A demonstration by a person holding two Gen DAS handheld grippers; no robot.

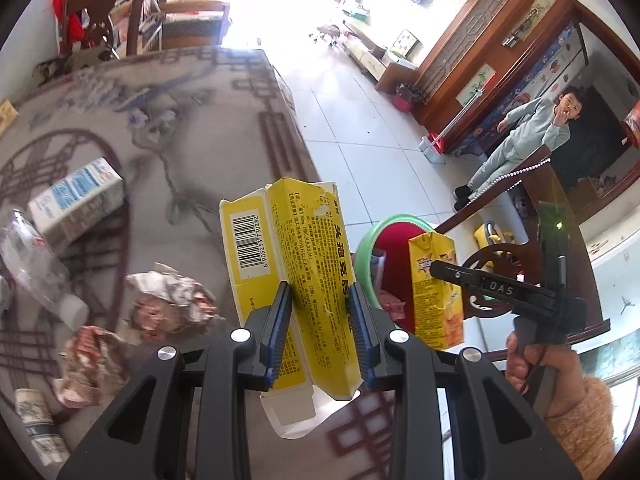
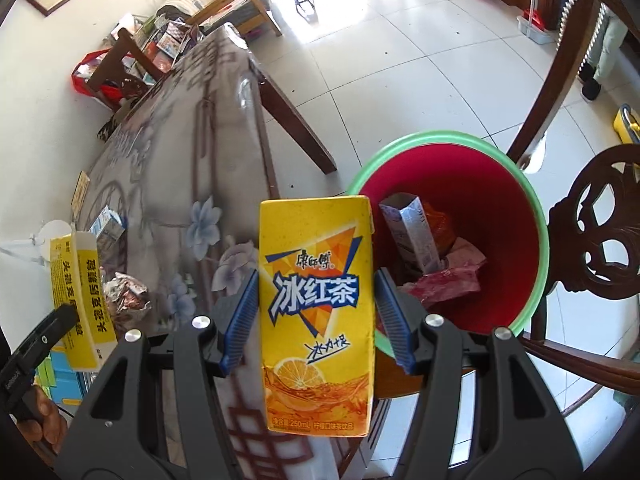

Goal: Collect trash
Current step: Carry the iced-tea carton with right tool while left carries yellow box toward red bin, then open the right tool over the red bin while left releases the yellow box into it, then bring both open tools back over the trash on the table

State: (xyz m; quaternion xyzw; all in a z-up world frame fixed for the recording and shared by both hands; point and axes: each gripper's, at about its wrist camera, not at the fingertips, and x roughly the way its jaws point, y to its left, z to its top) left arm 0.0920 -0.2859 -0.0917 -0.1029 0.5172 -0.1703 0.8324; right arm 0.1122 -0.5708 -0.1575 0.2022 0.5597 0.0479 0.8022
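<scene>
My left gripper (image 1: 322,330) is shut on a flattened yellow medicine box (image 1: 296,264) with a barcode, held over the table edge. My right gripper (image 2: 316,316) is shut on a yellow iced tea carton (image 2: 316,312), upright, just left of the bin. The red trash bin (image 2: 538,216) with a green rim stands on the floor beside the table and holds a white carton and pink wrappers. In the left wrist view the tea carton (image 1: 438,292) and the bin (image 1: 366,248) sit to the right. In the right wrist view the yellow box (image 2: 80,292) shows at far left.
On the patterned tablecloth (image 1: 180,120) lie a blue-white carton (image 1: 80,200), a clear plastic bottle (image 1: 36,264) and crumpled wrappers (image 1: 172,304). Dark wooden chairs (image 2: 592,232) stand right of the bin. A person (image 1: 524,140) stands on the tiled floor further off.
</scene>
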